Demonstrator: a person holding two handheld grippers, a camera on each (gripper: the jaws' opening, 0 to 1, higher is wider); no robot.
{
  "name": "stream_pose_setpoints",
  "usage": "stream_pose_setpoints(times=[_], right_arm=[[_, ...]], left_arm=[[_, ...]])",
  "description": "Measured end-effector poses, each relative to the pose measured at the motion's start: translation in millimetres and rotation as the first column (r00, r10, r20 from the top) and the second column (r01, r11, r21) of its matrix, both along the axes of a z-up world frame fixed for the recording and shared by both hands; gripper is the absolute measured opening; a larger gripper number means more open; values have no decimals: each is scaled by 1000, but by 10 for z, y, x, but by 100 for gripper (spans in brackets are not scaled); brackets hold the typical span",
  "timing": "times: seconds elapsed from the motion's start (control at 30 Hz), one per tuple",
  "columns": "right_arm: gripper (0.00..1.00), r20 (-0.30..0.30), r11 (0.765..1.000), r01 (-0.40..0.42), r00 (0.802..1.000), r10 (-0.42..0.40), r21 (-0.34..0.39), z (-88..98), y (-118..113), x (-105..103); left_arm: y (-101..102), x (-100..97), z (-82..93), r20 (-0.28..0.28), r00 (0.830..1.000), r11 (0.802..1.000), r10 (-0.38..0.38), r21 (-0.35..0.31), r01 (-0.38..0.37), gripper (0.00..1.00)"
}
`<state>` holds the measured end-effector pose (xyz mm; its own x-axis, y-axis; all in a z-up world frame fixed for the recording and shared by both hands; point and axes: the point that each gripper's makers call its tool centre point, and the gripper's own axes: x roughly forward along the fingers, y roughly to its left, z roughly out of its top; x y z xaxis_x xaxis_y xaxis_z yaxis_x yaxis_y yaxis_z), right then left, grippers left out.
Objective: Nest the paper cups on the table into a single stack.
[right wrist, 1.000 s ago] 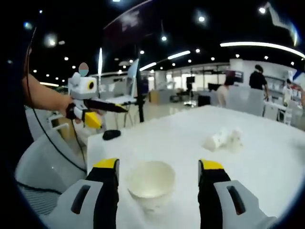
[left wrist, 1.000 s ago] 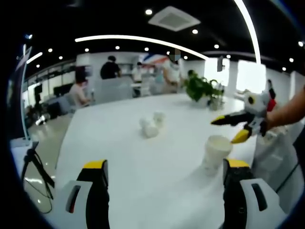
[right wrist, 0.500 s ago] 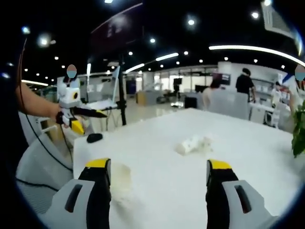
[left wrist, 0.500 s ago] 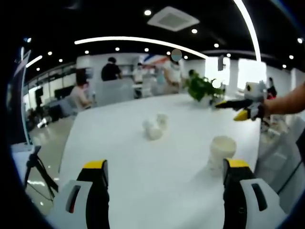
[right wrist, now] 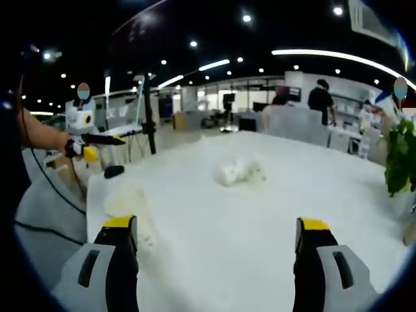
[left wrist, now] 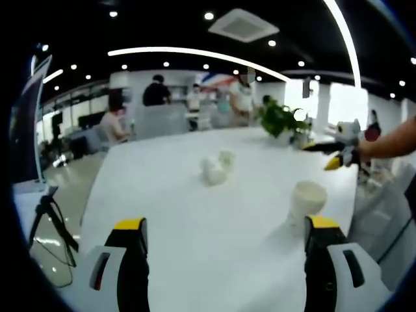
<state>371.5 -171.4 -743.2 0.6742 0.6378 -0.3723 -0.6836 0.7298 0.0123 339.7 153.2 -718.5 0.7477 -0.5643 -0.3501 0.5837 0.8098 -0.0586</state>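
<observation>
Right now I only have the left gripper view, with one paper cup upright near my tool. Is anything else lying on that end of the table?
Observer: Yes. The right gripper view shows a small dark object on the table near its corner, just beyond the upright paper cup.
Operator: Is the right tool carrying a cup?
Observer: No. In its own view the right tool has its jaws wide apart, with bare tabletop between them.
</observation>
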Motion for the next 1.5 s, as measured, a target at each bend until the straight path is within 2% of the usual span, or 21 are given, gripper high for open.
stream_pose_setpoints(times=[0.1, 0.33, 0.47, 0.53, 0.63, 0.87, 0.97, 1.1, 1.17, 1.3, 1.43, 1.5], right_arm=[[100, -6, 1000, 15, 1000, -15, -2, -39, -81, -17], [100, 0, 999, 35, 999, -35, 9, 10, -165, 13], [100, 3, 999, 38, 999, -38, 17, 23, -160, 22], [100, 8, 999, 36, 999, -36, 21, 34, -147, 17], [100, 2, 999, 36, 999, -36, 17, 7, -148, 21], [100, 7, 999, 31, 1000, -31, 24, 20, -135, 0], [100, 5, 999, 34, 999, -34, 29, 14, -147, -8], [100, 8, 999, 36, 999, -36, 37, 18, -140, -30], [100, -3, 999, 37, 999, -37, 38, -1, -141, -45], [100, -10, 998, 40, 999, -40, 44, -18, -158, -56], [100, -10, 998, 45, 999, -44, 49, -24, -178, -61], [100, -13, 997, 49, 999, -48, 55, -35, -192, -71]], left_arm=[[5, 2, -8, -4, 1000, 1000, 0, 5, 0, 98], [-10, 25, -56, -21, 1000, 1000, -4, 9, 5, 98], [-33, 50, -124, -71, 998, 1000, 3, 16, -2, 98], [-48, 62, -132, -100, 995, 1000, 8, -13, -9, 98], [-80, 89, -168, -111, 994, 1000, 1, 11, 0, 98], [-144, 184, -203, -140, 990, 1000, -14, 18, 17, 98], [-209, 197, -225, -182, 983, 999, -29, 26, 34, 98], [-295, 312, -228, -211, 977, 998, -36, 33, 44, 98], [-340, 371, -259, -231, 972, 997, -39, 62, 54, 98], [-443, 499, -282, -266, 963, 996, -46, 58, 63, 98], [-453, 562, -396, -328, 944, 986, -40, 142, 91, 98], [-544, 647, -417, -344, 938, 984, -50, 143, 105, 98]])
